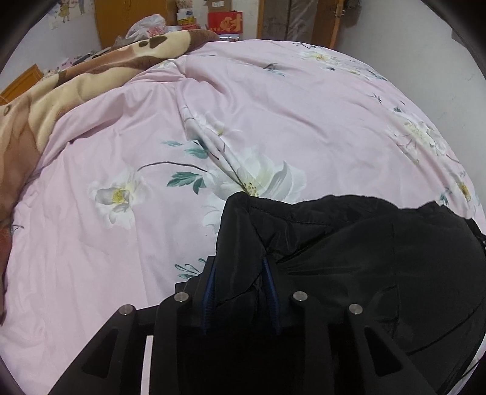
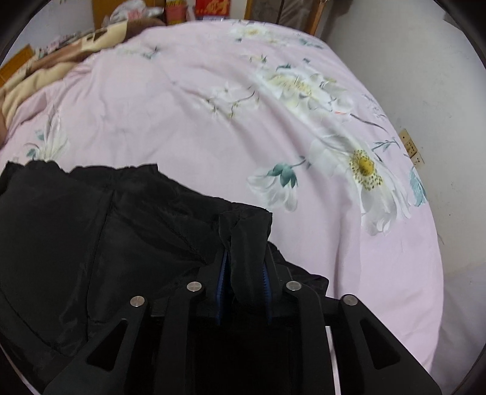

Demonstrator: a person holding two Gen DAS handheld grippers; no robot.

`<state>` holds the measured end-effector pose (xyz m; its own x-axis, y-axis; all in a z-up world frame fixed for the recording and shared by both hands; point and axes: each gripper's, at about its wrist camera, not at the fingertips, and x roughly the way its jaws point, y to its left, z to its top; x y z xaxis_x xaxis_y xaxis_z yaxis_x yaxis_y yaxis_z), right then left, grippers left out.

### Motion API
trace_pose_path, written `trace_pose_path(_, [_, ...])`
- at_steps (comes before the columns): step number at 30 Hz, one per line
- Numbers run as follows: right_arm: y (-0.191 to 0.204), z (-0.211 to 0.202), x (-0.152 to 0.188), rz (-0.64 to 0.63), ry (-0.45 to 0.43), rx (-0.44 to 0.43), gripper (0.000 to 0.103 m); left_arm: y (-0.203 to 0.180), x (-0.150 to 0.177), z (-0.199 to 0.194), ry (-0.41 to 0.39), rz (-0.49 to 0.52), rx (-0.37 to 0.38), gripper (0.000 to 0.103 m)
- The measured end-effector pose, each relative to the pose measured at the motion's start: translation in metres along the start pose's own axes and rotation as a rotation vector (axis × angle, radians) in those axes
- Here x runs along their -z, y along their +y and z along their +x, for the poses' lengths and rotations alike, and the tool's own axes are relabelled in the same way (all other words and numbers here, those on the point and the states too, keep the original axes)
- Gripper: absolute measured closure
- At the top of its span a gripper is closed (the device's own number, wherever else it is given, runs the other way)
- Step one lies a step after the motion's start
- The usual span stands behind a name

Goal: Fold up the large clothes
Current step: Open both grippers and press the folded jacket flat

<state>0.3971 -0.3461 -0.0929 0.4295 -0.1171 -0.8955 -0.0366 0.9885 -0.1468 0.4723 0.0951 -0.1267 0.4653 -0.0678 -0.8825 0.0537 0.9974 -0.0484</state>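
Observation:
A black padded jacket (image 1: 364, 258) is held above a pink floral quilt (image 1: 258, 106). My left gripper (image 1: 240, 267) is shut on the jacket's left corner, with black fabric bunched between its blue pads (image 1: 209, 291). In the right wrist view the same jacket (image 2: 91, 243) hangs to the left. My right gripper (image 2: 246, 264) is shut on its right corner, with a fold of fabric pinched between the blue pads (image 2: 223, 279). The jacket's lower part is hidden below both views.
The pink quilt (image 2: 182, 106) covers the whole bed. A brown and cream blanket (image 1: 45, 100) is heaped at the far left. Boxes and a plastic bag (image 1: 145, 27) stand behind the bed. A white wall (image 2: 440, 91) with sockets borders the bed on the right.

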Motion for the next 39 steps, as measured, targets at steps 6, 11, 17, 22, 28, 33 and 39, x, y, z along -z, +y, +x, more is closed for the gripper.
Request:
trace_pose_path(6, [-0.022,-0.063,0.007,0.136,-0.151,0.054,0.045,0.015,0.001,-0.06,-0.122,-0.08,-0.014,0.049])
trace_pose_path(11, [-0.012,-0.132,0.032,0.147,-0.338,0.002,0.044,-0.001,0.027,-0.12,-0.252,-0.081,-0.017,0.037])
trace_pose_path(17, [0.053,-0.155,0.075,0.033,-0.379,-0.133,0.044,-0.071,0.071,-0.117,-0.222,0.036,0.089,0.037])
trace_pose_path(22, [0.094,-0.106,0.082,0.011,-0.274,-0.124,0.044,-0.102,0.082,-0.059,-0.1,0.056,0.016,0.036])
trace_pose_path(28, [0.093,-0.047,0.077,0.048,-0.148,-0.141,0.042,-0.096,0.078,-0.015,-0.051,0.043,0.027,0.033])
trace_pose_path(33, [0.094,-0.016,0.076,0.043,-0.083,-0.145,0.041,-0.096,0.075,0.011,-0.013,0.035,0.028,0.033])
trace_pose_path(39, [0.099,-0.014,0.079,0.039,-0.073,-0.112,0.041,-0.102,0.081,0.008,-0.024,0.039,-0.004,0.033])
